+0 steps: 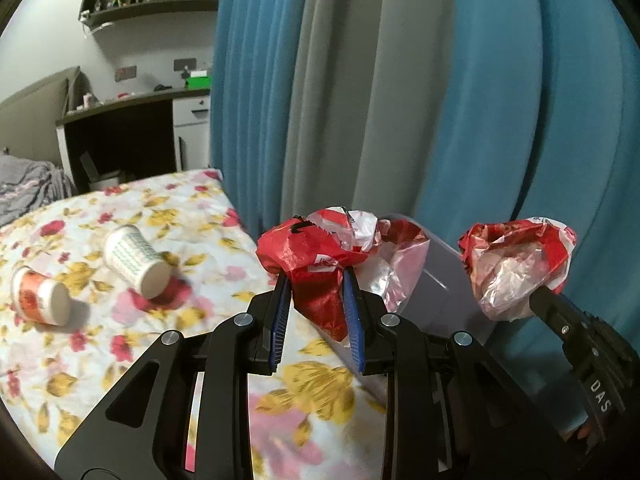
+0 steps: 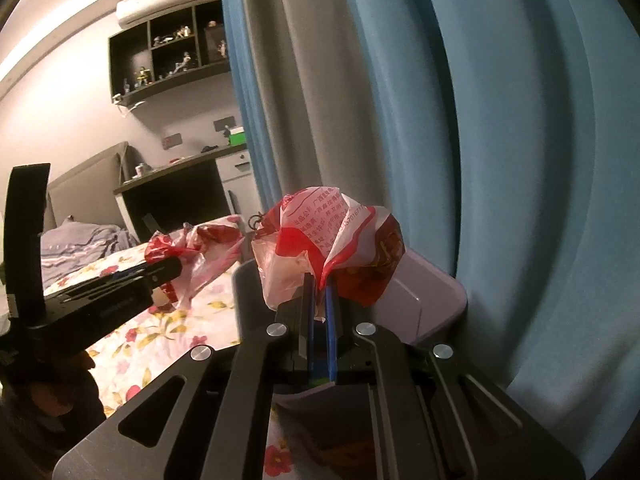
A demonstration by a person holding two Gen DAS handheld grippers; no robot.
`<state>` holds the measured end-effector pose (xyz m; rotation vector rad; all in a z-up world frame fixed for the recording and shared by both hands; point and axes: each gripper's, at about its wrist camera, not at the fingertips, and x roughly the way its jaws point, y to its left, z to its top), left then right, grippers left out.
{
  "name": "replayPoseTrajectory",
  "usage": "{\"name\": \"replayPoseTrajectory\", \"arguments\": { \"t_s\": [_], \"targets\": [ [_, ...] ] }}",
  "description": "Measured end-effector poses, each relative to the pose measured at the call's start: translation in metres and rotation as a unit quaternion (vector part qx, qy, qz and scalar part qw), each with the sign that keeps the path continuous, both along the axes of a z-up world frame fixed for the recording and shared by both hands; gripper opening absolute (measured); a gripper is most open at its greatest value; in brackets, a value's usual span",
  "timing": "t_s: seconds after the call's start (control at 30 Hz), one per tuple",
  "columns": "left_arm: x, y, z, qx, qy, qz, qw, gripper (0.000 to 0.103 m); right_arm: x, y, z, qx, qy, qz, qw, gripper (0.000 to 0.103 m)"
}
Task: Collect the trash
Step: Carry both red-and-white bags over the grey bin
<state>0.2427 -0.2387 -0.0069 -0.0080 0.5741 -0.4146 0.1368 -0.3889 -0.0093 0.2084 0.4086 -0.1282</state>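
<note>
Both claws carry crumpled red-and-white plastic bags toward the grey bin beside the bed.

The left claw [image 1: 316, 280] is clamped on one crumpled bag [image 1: 316, 256], and the right claw [image 2: 318, 284] is pinched nearly together on a second bag [image 2: 332, 248]. Each bag is gripped at its gathered lower end, so the loose bulk flares up and forward past the fingertips and the long axis runs roughly along the fingers; held that way, I judge, the bags should drop free once the jaws part. Both hang above or just beside the bin [image 2: 432, 292], which stands between the flowered bed [image 1: 120, 320] and the blue curtain [image 1: 500, 100]. Two paper cups [image 1: 134, 260] lie on their sides on the bed, bases toward the camera, not yet collected.
</note>
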Motion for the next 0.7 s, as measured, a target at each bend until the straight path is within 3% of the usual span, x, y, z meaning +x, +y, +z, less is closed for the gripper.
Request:
{"name": "replayPoseTrajectory", "arguments": {
  "t_s": [0.7],
  "targets": [
    [0.035, -0.035, -0.028, -0.007, 0.038, -0.028, 0.9989, 0.025, 0.023, -0.011, -0.010, 0.007, 0.027, -0.018, 0.999, 0.006]
  ]
}}
